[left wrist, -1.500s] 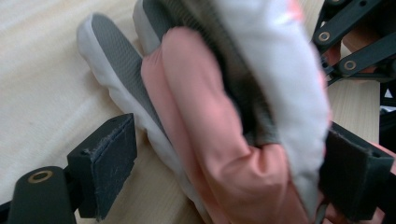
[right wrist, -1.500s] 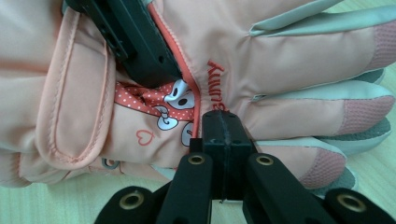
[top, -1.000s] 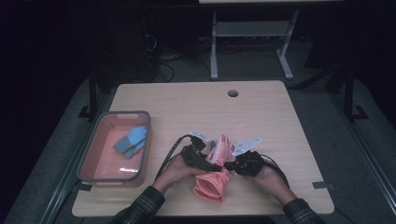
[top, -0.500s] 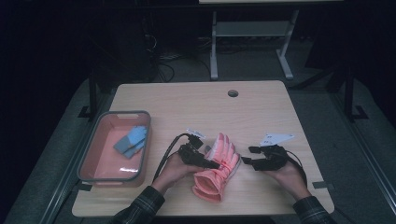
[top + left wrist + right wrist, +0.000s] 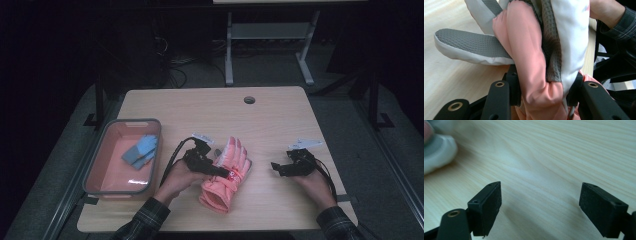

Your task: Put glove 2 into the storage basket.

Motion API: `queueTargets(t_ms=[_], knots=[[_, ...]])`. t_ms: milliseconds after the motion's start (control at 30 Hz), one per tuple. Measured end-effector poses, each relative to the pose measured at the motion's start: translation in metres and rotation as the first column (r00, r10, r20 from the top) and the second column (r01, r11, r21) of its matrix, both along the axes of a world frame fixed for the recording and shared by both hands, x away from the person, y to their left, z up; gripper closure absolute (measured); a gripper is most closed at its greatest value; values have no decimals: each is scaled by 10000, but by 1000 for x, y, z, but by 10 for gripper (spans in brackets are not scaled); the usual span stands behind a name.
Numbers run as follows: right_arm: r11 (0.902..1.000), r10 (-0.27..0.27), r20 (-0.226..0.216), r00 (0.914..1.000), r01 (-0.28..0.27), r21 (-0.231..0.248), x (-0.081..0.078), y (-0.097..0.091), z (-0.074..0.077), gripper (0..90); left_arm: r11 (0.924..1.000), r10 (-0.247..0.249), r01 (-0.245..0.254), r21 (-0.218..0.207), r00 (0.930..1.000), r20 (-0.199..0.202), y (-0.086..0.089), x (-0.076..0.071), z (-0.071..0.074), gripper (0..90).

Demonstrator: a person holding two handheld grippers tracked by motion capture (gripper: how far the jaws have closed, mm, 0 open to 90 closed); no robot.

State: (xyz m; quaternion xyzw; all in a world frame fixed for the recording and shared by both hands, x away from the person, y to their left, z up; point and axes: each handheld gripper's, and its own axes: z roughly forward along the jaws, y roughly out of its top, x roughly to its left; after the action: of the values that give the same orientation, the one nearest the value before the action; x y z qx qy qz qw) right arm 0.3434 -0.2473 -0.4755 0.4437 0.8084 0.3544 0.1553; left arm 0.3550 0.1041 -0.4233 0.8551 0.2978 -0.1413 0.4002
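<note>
A: Where's the padded pink winter glove (image 5: 226, 176) now?

B: On the pale wooden table (image 5: 210, 107), near the front edge. The left gripper (image 5: 218, 170) has its jaws clamped on the middle of it.

A: And the right gripper (image 5: 278, 167)?

B: Its jaws have just been opening and now stand wide over bare wood, nothing between them.

A: What's left?

B: Probably carrying it to the pink plastic tray (image 5: 98, 171), where a blue glove (image 5: 140, 151) already lies.
</note>
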Motion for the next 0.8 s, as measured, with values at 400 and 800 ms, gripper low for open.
queueTargets(t_ms=[400, 800], knots=[[9999, -22, 270, 9996, 26, -148, 0, 3, -7, 131, 9991, 415, -415, -4, 9981, 461, 29, 3, 39, 583], [9999, -39, 279, 9996, 43, -142, 0, 3, -7, 131, 9929, 1191, -1187, -104, 9913, 556, 79, 10, 80, 580]])
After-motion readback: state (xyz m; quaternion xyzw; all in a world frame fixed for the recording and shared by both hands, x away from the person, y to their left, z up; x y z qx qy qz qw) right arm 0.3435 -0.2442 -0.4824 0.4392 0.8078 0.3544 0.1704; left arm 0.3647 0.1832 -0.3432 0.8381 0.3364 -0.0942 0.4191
